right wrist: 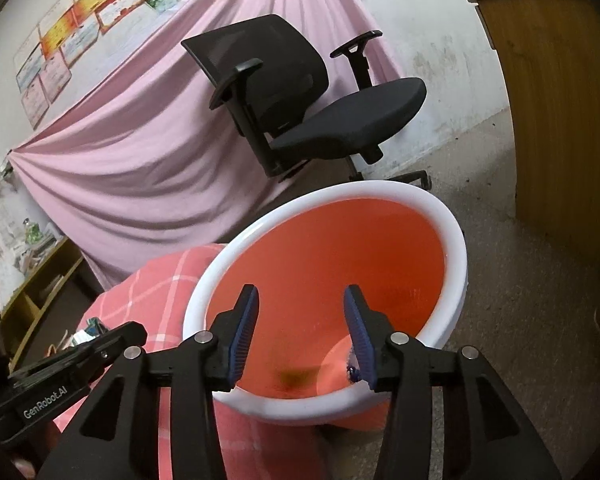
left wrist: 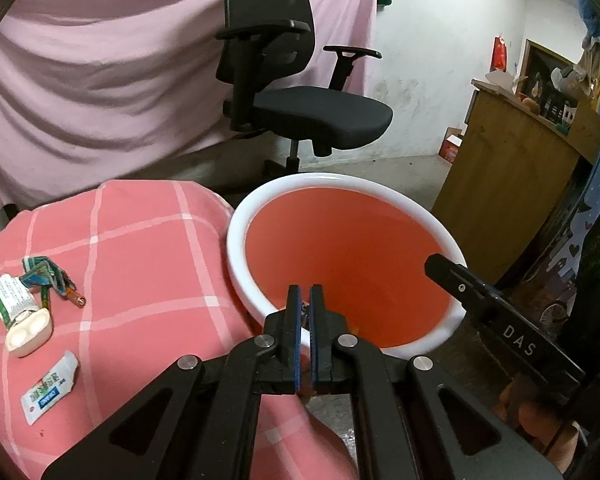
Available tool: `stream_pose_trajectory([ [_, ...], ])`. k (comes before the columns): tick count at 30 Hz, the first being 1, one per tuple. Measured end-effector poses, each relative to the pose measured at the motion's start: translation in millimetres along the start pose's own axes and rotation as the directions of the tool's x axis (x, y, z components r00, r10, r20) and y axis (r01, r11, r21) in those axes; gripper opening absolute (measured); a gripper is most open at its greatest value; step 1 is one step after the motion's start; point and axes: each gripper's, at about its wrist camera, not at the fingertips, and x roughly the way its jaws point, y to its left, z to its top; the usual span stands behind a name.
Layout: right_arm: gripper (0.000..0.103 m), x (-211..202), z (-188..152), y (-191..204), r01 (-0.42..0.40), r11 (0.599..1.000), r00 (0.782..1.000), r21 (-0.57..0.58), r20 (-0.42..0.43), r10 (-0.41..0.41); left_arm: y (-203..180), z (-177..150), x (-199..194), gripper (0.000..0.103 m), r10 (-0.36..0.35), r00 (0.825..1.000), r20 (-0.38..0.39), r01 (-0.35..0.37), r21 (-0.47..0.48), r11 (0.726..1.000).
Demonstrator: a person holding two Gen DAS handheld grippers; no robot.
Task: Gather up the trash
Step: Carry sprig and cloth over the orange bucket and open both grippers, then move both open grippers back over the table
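Note:
A red bin with a white rim (left wrist: 236, 248) stands beside a pink checked cushion (left wrist: 148, 248); the rim also shows in the right wrist view (right wrist: 458, 248). My left gripper (left wrist: 305, 292) is over the bin's near rim, its jaws nearly together on a small scrap that barely shows. My right gripper (right wrist: 300, 300) is open over the bin's mouth, and a small scrap (right wrist: 353, 368) lies by its right pad. On the cushion at left lie a white-green squeezed tube (left wrist: 18, 312), a crumpled green wrapper (left wrist: 48, 276) and a torn sachet (left wrist: 50, 388).
A black office chair (left wrist: 300, 108) stands behind the bin, in front of a pink draped cloth (left wrist: 100, 80). A wooden cabinet (left wrist: 512, 168) is at the right. The other gripper's body (left wrist: 500, 320) reaches in from the right.

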Motion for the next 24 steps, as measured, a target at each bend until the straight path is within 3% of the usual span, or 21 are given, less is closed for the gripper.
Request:
stream_pose_trajectory([
  [1, 0.047, -1, 0, 0, 0.000, 1.000, 1.000, 0.001, 0.000, 0.000, 0, 0, -2, 0.007, 0.010, 1.000, 0.003, -0.010, 0.006, 1.000],
  [3, 0.049, 0, 0, 1, -0.001, 1.000, 1.000, -0.001, 0.003, 0.001, 1, -2, -3, 0.021, 0.019, 1.000, 0.011, -0.019, 0.008, 1.000],
  [10, 0.050, -4, 2, 2, 0.001, 1.000, 1.000, -0.007, 0.024, -0.001, 7, -4, -14, 0.032, 0.060, 0.997, 0.051, -0.061, 0.013, 0.998],
  [12, 0.053, -5, 3, 4, 0.004, 1.000, 1.000, -0.013, 0.030, -0.004, 10, -6, -20, 0.044, 0.083, 0.994, 0.072, -0.084, 0.016, 0.996],
  [16, 0.065, -9, 6, 11, -0.002, 1.000, 0.999, -0.030, 0.051, 0.003, 16, -6, -35, 0.049, 0.125, 0.984, 0.125, -0.128, 0.016, 0.992],
  [21, 0.074, -16, 11, 27, -0.012, 0.998, 0.996, -0.059, 0.092, 0.018, 24, -4, -51, 0.059, 0.151, 0.975, 0.162, -0.153, 0.001, 0.988],
  [24, 0.078, -20, 13, 39, -0.019, 0.997, 0.992, -0.075, 0.121, 0.028, 33, -5, -64, 0.059, 0.172, 0.966, 0.192, -0.173, -0.014, 0.985],
])
